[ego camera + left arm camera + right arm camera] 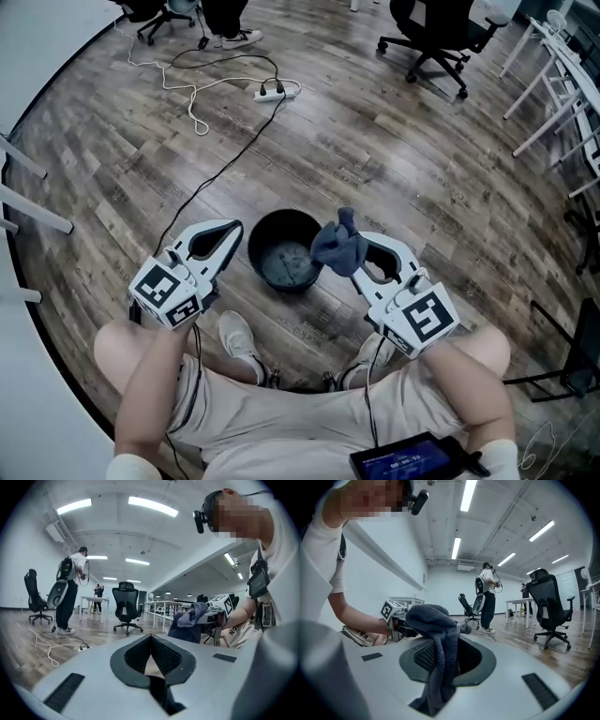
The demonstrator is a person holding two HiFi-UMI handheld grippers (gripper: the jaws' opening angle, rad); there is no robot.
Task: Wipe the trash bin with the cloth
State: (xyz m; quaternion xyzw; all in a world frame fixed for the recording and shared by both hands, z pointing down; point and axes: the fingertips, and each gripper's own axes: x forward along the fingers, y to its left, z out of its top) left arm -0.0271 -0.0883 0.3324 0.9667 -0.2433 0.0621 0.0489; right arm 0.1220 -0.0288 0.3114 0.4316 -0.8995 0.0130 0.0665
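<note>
Sitting over the black trash bin (284, 215) on the floor (394, 141), the person holds both tongs just above it. The right gripper (364, 248) is pinched tight on the blue-grey cloth (336, 246), which hangs from its tip. The left gripper (232, 228) is closed with nothing in it. The cloth does not touch the bin, so the wiping seems still left to do.
</note>
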